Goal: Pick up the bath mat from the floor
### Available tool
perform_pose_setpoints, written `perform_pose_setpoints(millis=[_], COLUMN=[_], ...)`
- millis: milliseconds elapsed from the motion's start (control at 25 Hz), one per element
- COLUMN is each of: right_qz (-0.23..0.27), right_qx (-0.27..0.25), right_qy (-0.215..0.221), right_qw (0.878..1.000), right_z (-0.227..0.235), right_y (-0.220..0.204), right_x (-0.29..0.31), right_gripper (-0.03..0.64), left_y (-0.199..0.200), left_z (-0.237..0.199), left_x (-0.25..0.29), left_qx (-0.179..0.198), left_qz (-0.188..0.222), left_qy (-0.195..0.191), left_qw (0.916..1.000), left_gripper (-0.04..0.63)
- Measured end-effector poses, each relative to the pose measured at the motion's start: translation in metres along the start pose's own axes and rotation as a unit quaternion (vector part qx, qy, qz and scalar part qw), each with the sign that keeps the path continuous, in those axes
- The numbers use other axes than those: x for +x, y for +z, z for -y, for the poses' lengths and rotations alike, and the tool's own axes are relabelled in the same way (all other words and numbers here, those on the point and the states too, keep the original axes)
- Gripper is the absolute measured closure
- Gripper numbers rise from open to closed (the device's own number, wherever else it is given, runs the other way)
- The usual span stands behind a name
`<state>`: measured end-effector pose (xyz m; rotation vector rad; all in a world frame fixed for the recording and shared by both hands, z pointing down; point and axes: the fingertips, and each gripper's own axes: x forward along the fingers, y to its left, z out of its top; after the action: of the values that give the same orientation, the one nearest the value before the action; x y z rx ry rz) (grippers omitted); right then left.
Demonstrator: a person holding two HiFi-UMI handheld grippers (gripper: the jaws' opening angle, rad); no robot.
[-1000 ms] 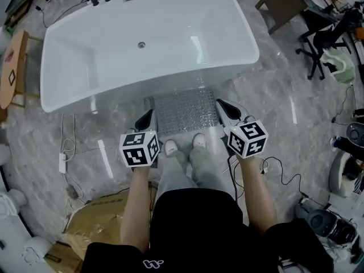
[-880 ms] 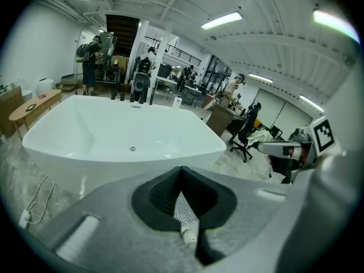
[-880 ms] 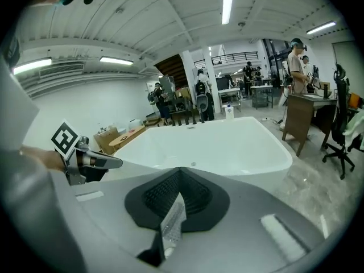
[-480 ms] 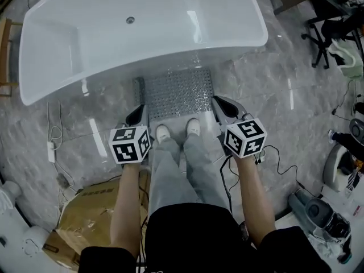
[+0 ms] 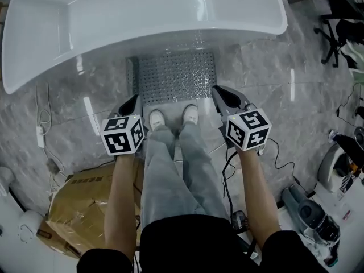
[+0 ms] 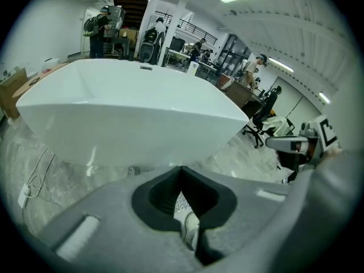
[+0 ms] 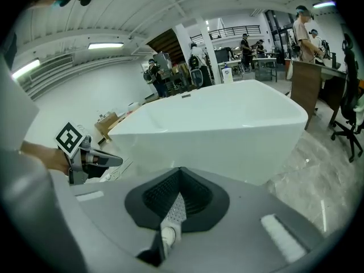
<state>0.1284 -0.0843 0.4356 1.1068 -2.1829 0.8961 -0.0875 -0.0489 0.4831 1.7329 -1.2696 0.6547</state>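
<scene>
Holding the left gripper (image 5: 133, 100) at nine o'clock and the right gripper (image 5: 219, 90) at three o'clock of the shoes (image 5: 156, 118), both pinched shut on nothing. Flanking the bath mat (image 5: 176, 77), flat on the floor (image 5: 267, 61) at twelve o'clock against the bathtub (image 5: 170, 7), likely to seize its near corners together.

Left tongs (image 5: 134, 99), right tongs (image 5: 216, 89): jaws together.

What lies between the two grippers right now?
In the head view, the person's legs and white shoes stand between the left gripper and right gripper.
</scene>
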Motion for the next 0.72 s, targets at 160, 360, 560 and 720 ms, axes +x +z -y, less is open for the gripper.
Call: perform_pose_setpoints(millis=[160, 360, 560, 720], right_qz=[-0.015, -0.031, -0.048, -0.064], right_qx=[0.011, 0.011, 0.016, 0.018], right_qy=[0.000, 0.006, 0.011, 0.015], right_qw=[1.000, 0.999, 0.999, 0.998], right_z=[0.018, 0.038, 0.054, 0.068], right_y=[-0.022, -0.046, -0.076, -0.104], right_x=[0.023, 0.052, 0.080, 0.101], right_gripper=[0.609, 0.609, 0.609, 0.609], left_y=[-0.016, -0.035, -0.063, -0.083], left_z=[-0.011, -0.022, -0.037, -0.050], left_x=[0.027, 0.055, 0.081, 0.105], left_qx=[-0.013, -0.011, -0.021, -0.036], left_qz=[-0.012, -0.027, -0.046, -0.056], left_qy=[0.007, 0.014, 0.022, 0.027], left_qw=[0.9998, 0.9995, 0.9985, 0.9974], left_gripper=[0.595, 0.595, 0.595, 0.595])
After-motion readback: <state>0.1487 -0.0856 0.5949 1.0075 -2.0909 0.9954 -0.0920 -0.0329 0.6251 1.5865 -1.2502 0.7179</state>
